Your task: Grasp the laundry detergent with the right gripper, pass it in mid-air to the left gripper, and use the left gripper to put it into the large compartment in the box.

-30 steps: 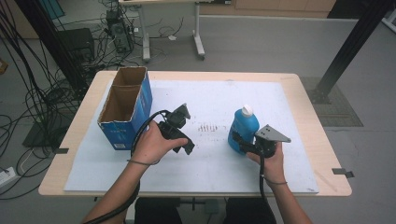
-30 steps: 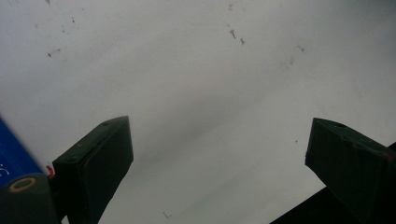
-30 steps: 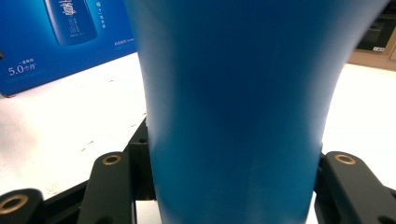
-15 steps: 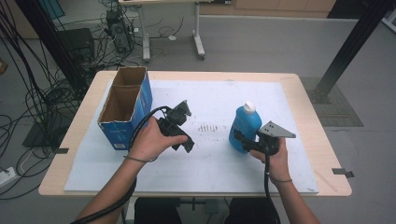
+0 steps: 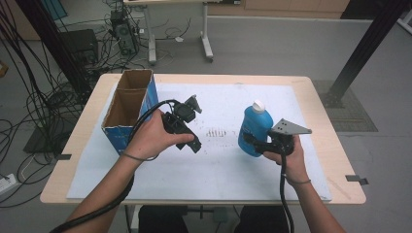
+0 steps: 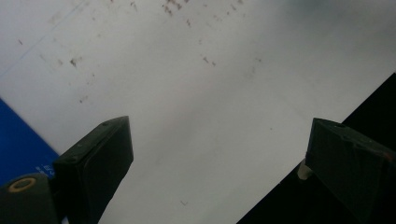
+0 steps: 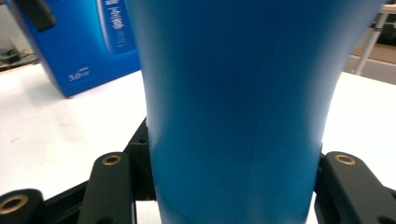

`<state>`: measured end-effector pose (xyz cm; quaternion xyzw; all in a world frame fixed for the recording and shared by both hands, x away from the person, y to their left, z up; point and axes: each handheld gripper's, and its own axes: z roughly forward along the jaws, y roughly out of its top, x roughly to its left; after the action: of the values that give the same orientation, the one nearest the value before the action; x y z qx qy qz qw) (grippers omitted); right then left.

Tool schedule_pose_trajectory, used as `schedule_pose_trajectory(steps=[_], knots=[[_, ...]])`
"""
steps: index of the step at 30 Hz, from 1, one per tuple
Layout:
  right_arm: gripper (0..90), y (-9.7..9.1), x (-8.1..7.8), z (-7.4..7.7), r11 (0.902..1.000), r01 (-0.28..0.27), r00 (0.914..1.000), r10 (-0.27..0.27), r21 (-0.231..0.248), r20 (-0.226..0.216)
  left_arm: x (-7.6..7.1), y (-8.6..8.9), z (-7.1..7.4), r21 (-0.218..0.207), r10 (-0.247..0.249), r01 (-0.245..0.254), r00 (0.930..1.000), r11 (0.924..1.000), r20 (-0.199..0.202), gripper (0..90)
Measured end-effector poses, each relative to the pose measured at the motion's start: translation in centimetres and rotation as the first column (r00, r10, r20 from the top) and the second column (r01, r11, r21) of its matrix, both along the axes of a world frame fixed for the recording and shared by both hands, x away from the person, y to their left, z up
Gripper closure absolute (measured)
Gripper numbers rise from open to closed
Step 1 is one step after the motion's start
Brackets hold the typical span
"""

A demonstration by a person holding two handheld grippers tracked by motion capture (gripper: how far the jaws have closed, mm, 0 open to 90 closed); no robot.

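Observation:
A blue plastic bottle (image 5: 253, 125) with a white cap stands upright at the right of the white-covered table (image 5: 311, 160). My right gripper (image 5: 253, 141) is shut on its lower body. In the right gripper view the bottle (image 7: 233, 93) rises between my two black fingers (image 7: 111, 186). My left gripper (image 5: 188, 127) hangs over the middle of the table in the person's left hand. In the left gripper view the left gripper (image 6: 219, 158) has its jaws wide apart, with bare white sheet between them.
An open cardboard box (image 5: 127, 110) with blue sides stands at the left of the table, seen also as the blue box (image 7: 88, 42) behind the bottle. Dark smudges (image 5: 216, 132) mark the sheet between the hands. Cables and table legs lie on the floor beyond.
Both hands have risen. The bottle has gone up with the right gripper, and the left gripper sits higher over the sheet.

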<state>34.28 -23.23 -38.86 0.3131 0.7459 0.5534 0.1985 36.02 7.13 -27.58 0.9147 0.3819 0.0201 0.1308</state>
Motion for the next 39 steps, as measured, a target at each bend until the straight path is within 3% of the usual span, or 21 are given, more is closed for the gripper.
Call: schedule_pose_trajectory(steps=[6, 11, 15, 22, 27, 34, 39], knots=[[44.0, -0.2, 0.1, 0.7, 0.9987, -0.050, 0.9987, 0.050, 0.004, -0.003, 0.2, -0.1, 1.8, 0.001, -0.066, 0.066, 0.9977, 0.9978, 0.016, 7.8], [44.0, -0.2, 0.3, 1.4, 0.9950, -0.100, 0.9950, 0.100, 0.000, -0.002, 0.3, -0.3, 3.2, -0.015, -0.138, 0.138, 0.9900, 0.9903, 0.030, 8.1], [43.9, -0.1, 0.5, 1.7, 0.9903, -0.139, 0.9903, 0.139, 0.001, -0.002, 0.3, -0.5, 3.9, 0.033, -0.171, 0.170, 0.9848, 0.9849, 0.031, 8.1], [43.8, 0.2, 0.8, 2.2, 0.9755, -0.219, 0.9755, 0.219, 0.019, -0.013, 0.5, -0.5, 4.8, 0.047, -0.221, 0.220, 0.9752, 0.9744, 0.016, 8.1], [43.8, 0.2, 1.0, 2.6, 0.9653, -0.260, 0.9654, 0.260, 0.029, -0.016, 0.6, -0.6, 5.5, 0.040, -0.262, 0.262, 0.9650, 0.9642, -0.002, 8.2], [43.8, 0.4, 0.8, 3.0, 0.9449, -0.327, 0.9448, 0.327, 0.022, -0.020, 0.4, -1.1, 6.3, 0.028, -0.316, 0.315, 0.9488, 0.9486, 0.011, 10.2], [43.8, 0.7, 0.7, 3.0, 0.9278, -0.373, 0.9274, 0.373, 0.011, -0.026, -0.1, -1.7, 6.6, 0.031, -0.383, 0.382, 0.9239, 0.9235, 0.003, 10.8]])
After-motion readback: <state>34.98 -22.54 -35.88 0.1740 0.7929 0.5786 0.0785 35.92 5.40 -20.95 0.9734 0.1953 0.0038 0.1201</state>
